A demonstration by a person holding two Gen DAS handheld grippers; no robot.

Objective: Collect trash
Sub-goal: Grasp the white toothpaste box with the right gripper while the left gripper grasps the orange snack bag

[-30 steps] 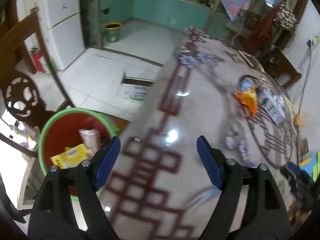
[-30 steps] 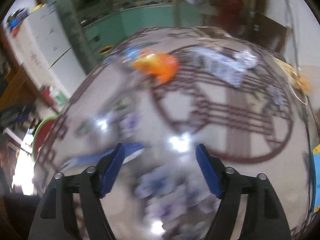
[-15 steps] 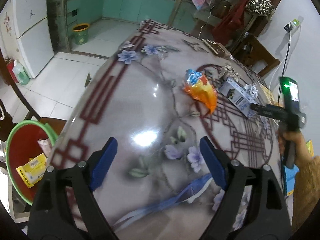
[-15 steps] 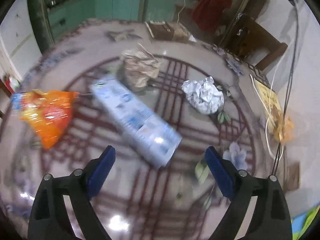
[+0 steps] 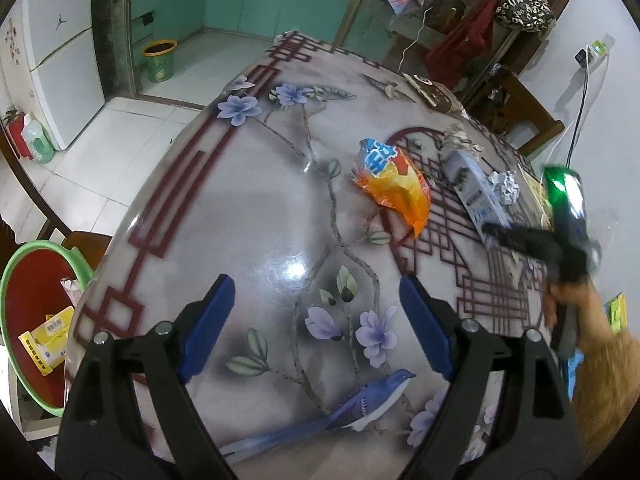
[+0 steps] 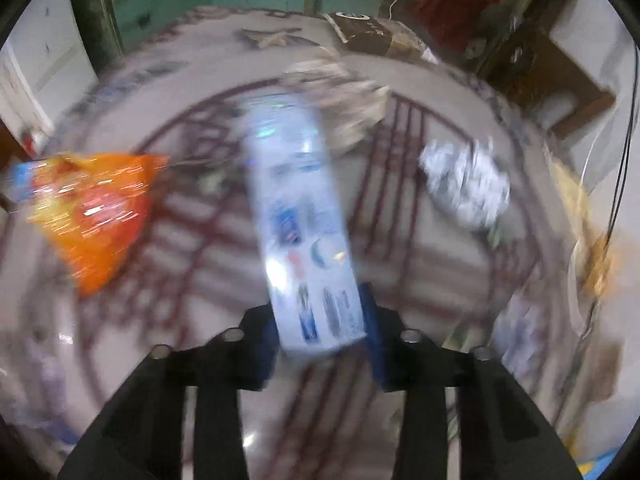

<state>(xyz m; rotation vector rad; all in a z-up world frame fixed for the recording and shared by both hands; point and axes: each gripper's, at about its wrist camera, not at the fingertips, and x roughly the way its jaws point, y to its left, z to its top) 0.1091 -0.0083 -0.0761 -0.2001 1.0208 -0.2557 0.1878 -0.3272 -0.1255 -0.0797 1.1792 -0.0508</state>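
The right gripper [image 6: 320,340] is closed tight on the near end of a long white and blue box [image 6: 300,216]. The blue pads press on both sides of the box. The rest of the box points away over the round table [image 6: 400,240].

The left gripper [image 5: 316,320] is wide apart with nothing in it. It hangs over the painted flowers on the near part of the table.

Left of the box lies an orange snack bag [image 6: 92,212]. Right of the box sits a ball of foil [image 6: 464,184]. Just past the far end of the box is a crumpled brown paper [image 6: 340,92], too blurry to see well. Further still past the box, at the table's far edge, lies a flat brown thing [image 6: 372,36].

Well to the left of the box, down on the floor by the table's edge, stands a red bin with a green rim [image 5: 36,320]. A yellow pack [image 5: 46,340] is inside it.
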